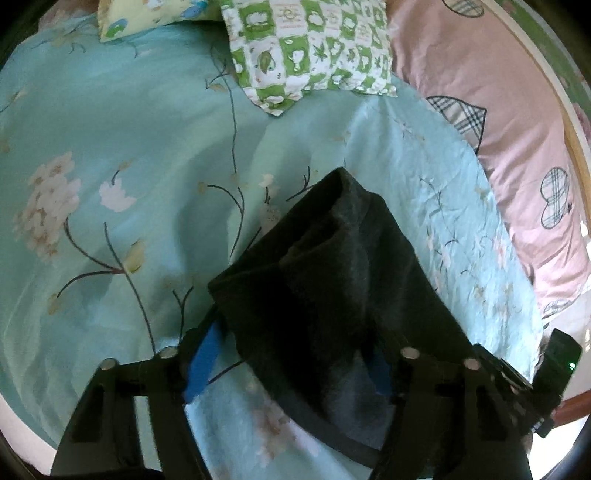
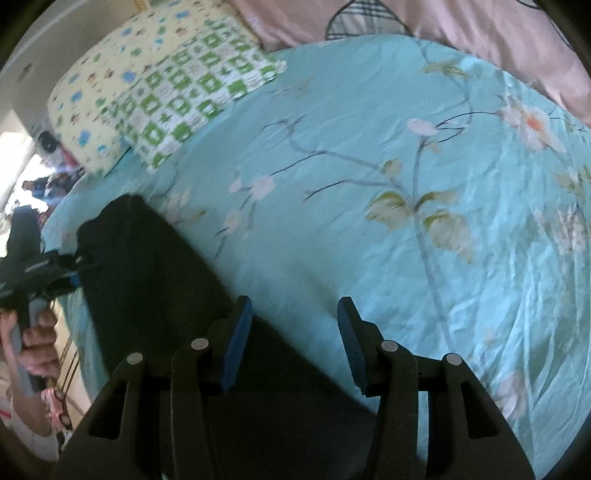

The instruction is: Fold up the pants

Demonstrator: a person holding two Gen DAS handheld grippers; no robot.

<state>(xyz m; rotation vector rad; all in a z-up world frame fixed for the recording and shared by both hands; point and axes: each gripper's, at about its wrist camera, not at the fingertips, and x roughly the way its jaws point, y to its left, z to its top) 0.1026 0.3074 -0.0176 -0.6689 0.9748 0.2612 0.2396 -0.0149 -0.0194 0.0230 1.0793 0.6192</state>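
The dark grey pants (image 1: 332,280) lie bunched on the turquoise floral bedsheet (image 1: 110,155). In the left wrist view the cloth drapes over and between my left gripper's (image 1: 291,354) blue-padded fingers (image 1: 205,360), which stand wide apart; the right pad is mostly hidden by fabric. In the right wrist view the pants (image 2: 147,266) stretch from the lower middle to the left. My right gripper (image 2: 293,343) is open, its left pad (image 2: 236,343) over the pants' edge and its right pad over bare sheet. The left gripper (image 2: 33,273) also shows at the pants' far end.
A green checked pillow (image 1: 310,48) and a yellow patterned pillow (image 1: 147,14) lie at the head of the bed. A pink quilt (image 1: 509,122) with plaid hearts lies along the right side. The bed's wooden frame (image 1: 576,147) runs beyond it.
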